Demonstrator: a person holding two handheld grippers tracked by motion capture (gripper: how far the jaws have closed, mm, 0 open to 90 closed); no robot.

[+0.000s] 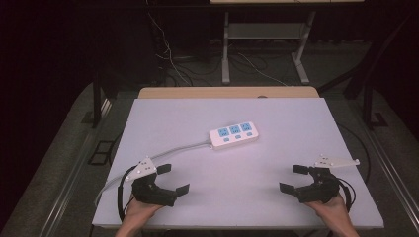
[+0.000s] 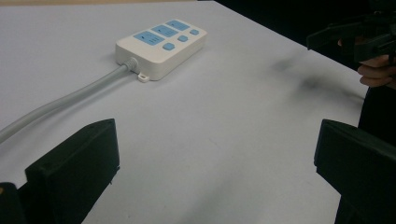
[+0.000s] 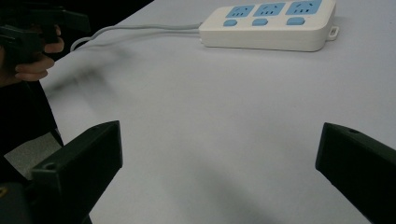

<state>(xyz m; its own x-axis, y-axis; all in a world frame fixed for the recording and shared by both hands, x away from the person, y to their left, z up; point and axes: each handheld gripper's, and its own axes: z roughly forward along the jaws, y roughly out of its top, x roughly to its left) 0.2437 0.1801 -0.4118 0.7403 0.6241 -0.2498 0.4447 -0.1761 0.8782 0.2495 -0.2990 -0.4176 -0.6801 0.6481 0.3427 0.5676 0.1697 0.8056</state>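
Note:
A white power strip [image 1: 233, 134] with three blue sockets and blue switches lies near the middle of the white table [image 1: 276, 113]; its grey cable [image 1: 173, 150] runs off toward the left edge. The strip also appears in the left gripper view [image 2: 161, 46] and in the right gripper view [image 3: 268, 25]. My left gripper [image 1: 173, 178] hovers at the near left, open, nothing between its jaws. My right gripper [image 1: 294, 177] hovers at the near right, open and empty too. Both point inward toward the strip, well short of it.
A wooden edge [image 1: 227, 92] shows behind the white table top. Beyond it stand a metal desk frame [image 1: 262, 44] and loose cables [image 1: 168, 59] on the dark floor. Bare white surface [image 1: 232, 173] lies between the two grippers.

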